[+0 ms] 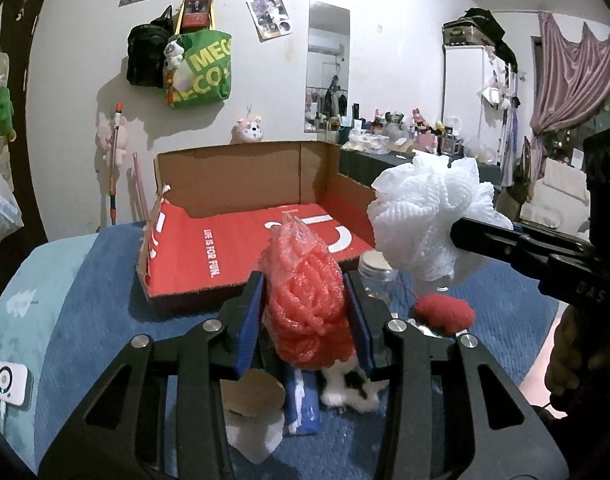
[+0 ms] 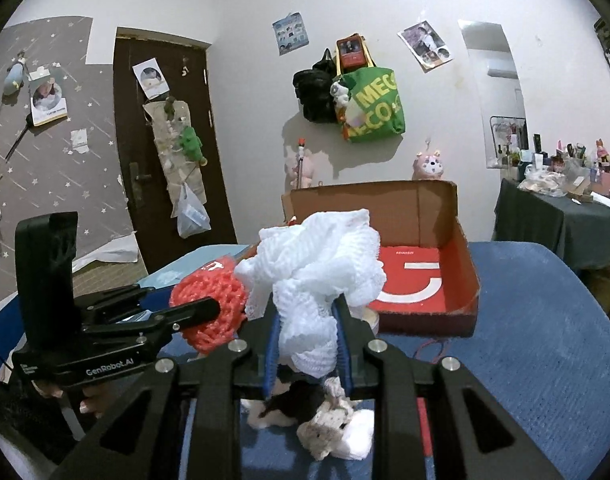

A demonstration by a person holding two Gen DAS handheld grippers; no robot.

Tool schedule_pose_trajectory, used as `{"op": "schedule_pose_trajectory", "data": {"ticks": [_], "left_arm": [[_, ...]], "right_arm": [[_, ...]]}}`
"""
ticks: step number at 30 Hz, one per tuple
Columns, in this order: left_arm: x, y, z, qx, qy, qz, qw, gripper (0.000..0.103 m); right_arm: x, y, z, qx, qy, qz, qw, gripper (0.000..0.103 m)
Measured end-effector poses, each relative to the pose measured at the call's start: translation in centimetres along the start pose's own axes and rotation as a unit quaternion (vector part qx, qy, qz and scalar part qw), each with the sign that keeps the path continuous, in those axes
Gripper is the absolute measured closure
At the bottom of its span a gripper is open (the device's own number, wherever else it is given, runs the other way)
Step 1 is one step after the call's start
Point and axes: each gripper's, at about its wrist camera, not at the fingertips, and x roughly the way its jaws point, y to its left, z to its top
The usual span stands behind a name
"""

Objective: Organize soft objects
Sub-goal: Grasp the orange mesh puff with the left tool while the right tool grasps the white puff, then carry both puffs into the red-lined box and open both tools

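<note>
Soft objects in transit: two are held at once, above a blue surface that looks like a bed or padded worktop; I cannot tell which.

Left hand-held gripper [image 1: 307,312] is clamped on a coral foam-net bundle [image 1: 307,300], wrapped in thin clear film that peaks above the pads. Bundle is squeezed between the blue pads, bulging above and below them.

Right hand-held gripper [image 2: 307,344] is clamped on a white mesh bath puff [image 2: 317,264]. Pads pinch its lower neck; the frilled body blooms well above them.

Open cardboard box [image 1: 265,200] with red printed floor lies just beyond both loads. No item visible inside it.

Step in hand, by judgement: carry phase, both pieces lifted clear, heading for the box.

Next move calls for: reach forward over the near low wall, lower, then part the pads. Both items are springy and light; expect them to re-expand and perhaps cling to the pads.

Left behind on the blue surface: small plush toys [image 2: 325,428], a red knitted piece [image 1: 445,314], a clear jar [image 1: 375,272].
</note>
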Motion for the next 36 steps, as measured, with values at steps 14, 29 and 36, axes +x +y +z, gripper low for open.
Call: {"op": "schedule_pose_trajectory", "data": {"ticks": [14, 29, 36], "left_arm": [[1.3, 0.5, 2.1, 0.007, -0.005, 0.0, 1.0, 0.069], [8.0, 2.7, 7.0, 0.034, 0.026, -0.022, 0.9988, 0.069], [13.7, 4.5, 9.0, 0.038, 0.082, -0.028, 0.9955, 0.069]], "right_arm": [[1.5, -0.9, 2.0, -0.009, -0.005, -0.012, 1.0, 0.078], [7.4, -3.7, 5.9, -0.032, 0.022, -0.04, 0.998, 0.078], [12.1, -5.8, 7.9, -0.041, 0.069, -0.048, 0.996, 0.078]]}}
